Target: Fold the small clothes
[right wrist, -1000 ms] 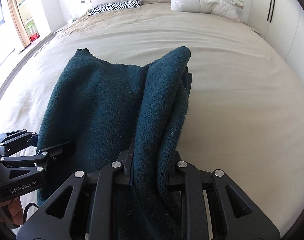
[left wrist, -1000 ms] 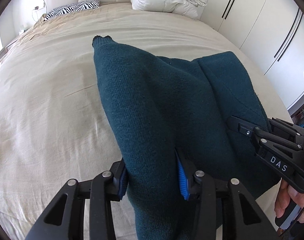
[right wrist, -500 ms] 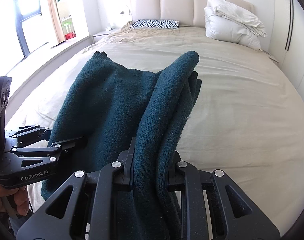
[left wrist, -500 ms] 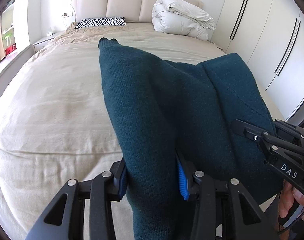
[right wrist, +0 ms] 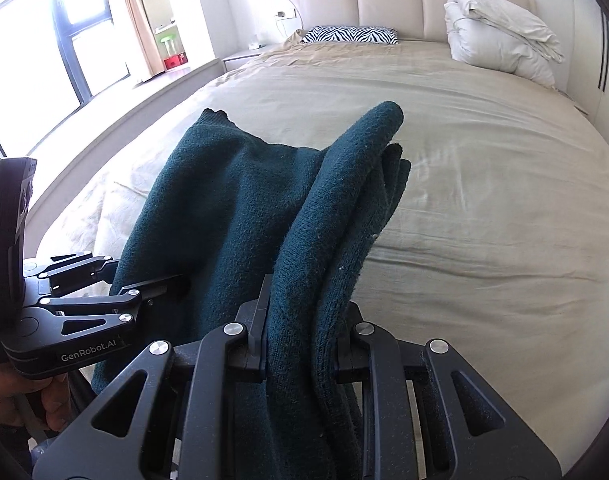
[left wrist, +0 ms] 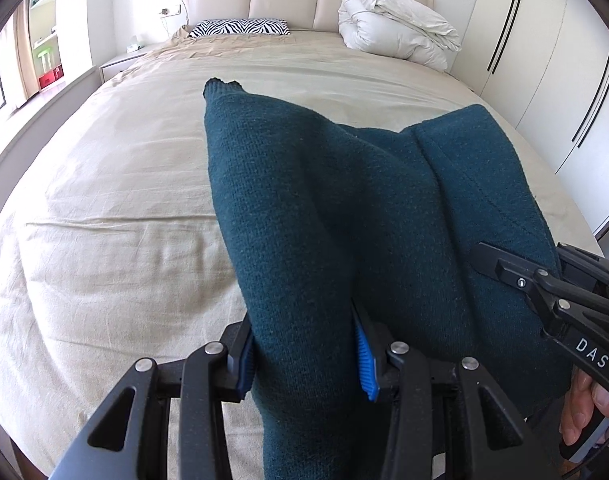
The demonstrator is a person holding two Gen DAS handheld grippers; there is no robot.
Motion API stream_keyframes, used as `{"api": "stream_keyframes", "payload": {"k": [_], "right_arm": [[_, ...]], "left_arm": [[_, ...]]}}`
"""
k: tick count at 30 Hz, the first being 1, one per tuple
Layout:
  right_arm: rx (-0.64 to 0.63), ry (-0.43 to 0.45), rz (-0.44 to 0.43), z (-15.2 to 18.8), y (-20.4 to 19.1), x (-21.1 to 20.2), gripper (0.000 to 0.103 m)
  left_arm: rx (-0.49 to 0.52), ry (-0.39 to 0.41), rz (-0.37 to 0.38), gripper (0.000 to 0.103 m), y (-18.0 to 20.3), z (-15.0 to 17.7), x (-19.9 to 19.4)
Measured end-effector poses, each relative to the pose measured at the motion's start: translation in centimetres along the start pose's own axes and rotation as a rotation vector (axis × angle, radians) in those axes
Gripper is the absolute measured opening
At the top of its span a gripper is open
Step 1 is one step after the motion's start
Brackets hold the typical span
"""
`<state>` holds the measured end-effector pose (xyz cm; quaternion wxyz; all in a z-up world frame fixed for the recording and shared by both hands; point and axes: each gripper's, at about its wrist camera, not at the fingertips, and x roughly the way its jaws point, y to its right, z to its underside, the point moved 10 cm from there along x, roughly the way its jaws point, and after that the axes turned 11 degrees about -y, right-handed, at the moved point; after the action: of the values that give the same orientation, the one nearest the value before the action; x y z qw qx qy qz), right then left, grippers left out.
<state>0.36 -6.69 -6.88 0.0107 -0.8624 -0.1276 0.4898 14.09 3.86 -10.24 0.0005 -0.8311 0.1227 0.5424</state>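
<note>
Both grippers, L (left wrist: pixel 304 354) & R (right wrist: pixel 300 338), stay clamped on teal sweater (left wrist: pixel 344 208); it's pulled back toward bed (left wrist: pixel 124 200) edge, lower frame. Fold pending.

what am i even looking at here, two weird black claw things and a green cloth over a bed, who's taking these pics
These are two hand-held grabbers, one in each of a person's hands, each with a small camera looking along its two fingers. One picture comes from the left gripper, the other from the right gripper. Both are clamped on a dark teal sweater, holding it up over a bed with a beige sheet. At the head of the bed lie a zebra pillow and a folded white duvet. Each camera also catches the other grabber at its edge.
</note>
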Motion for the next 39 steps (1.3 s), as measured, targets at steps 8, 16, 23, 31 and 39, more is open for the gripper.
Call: {"api": "stream_keyframes", "payload": {"k": [8,16,23,31,39], "right_arm": [[0.035,-0.005,-0.044,-1.2,0.2,2.0,0.019],[0.065,-0.021,-0.083,-1.9,0.3,3.2,0.019],[0.163,-0.107,-0.176,-2.3,2.5,7.1,0.02],[0.415,-0.169,-0.475,0.0,7.0,13.4,0.035],[0.502,-0.147,-0.48,0.3,9.1,11.7,0.042]], "left_arm": [[-0.006,-0.01,-0.007,0.044,-0.2,-0.3,0.1],[-0.005,-0.014,-0.01,0.044,-0.6,-1.5,1.2],[0.005,-0.053,0.037,0.045,-1.7,-2.3,4.6],[-0.071,-0.039,0.152,0.068,-3.1,-1.9,6.5],[-0.125,-0.001,0.186,0.068,-3.7,0.1,5.0]]}}
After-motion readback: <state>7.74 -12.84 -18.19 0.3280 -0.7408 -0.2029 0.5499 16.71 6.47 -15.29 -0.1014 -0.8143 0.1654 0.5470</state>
